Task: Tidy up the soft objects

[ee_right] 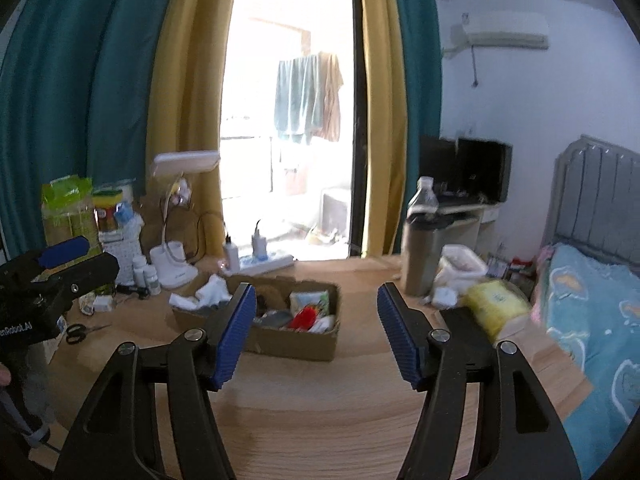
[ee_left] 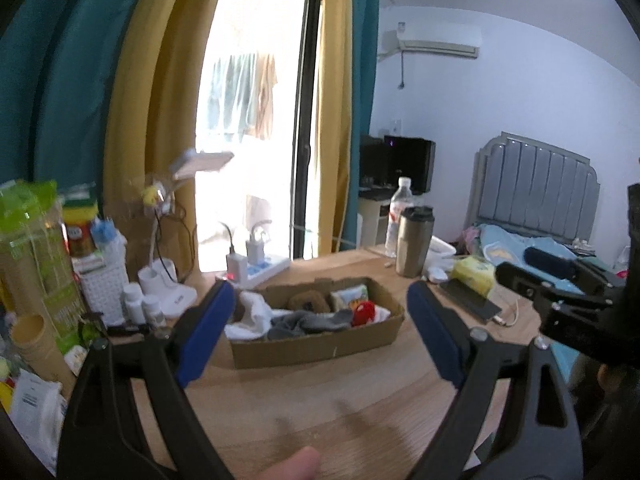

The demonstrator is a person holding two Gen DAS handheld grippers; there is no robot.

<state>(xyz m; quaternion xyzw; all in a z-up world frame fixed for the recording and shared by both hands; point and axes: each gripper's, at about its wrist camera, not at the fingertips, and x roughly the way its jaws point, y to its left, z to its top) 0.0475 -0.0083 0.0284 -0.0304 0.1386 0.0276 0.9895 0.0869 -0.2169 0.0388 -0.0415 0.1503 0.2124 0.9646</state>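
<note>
A shallow cardboard box (ee_left: 316, 346) sits on the wooden desk and holds soft things: a white cloth (ee_left: 250, 314), grey socks (ee_left: 308, 322), a brown plush piece (ee_left: 306, 302), a red plush item (ee_left: 363, 313) and a printed tissue pack (ee_left: 350, 295). My left gripper (ee_left: 320, 292) hangs open in front of the box, above the desk, with nothing between its blue pads. My right gripper (ee_right: 316, 292) is also open and empty, facing the same box (ee_right: 296, 344) from the right. There the white cloth (ee_right: 208, 294) spills over the box's far left corner.
Behind the box are a power strip (ee_left: 260, 268), a white desk lamp (ee_left: 168, 280), small white bottles (ee_left: 134, 300), a steel tumbler (ee_left: 414, 240) and a water bottle (ee_left: 400, 212). A yellow pack (ee_left: 474, 274) lies right. Scissors (ee_right: 80, 332) lie left. A bed (ee_right: 592, 320) borders the desk.
</note>
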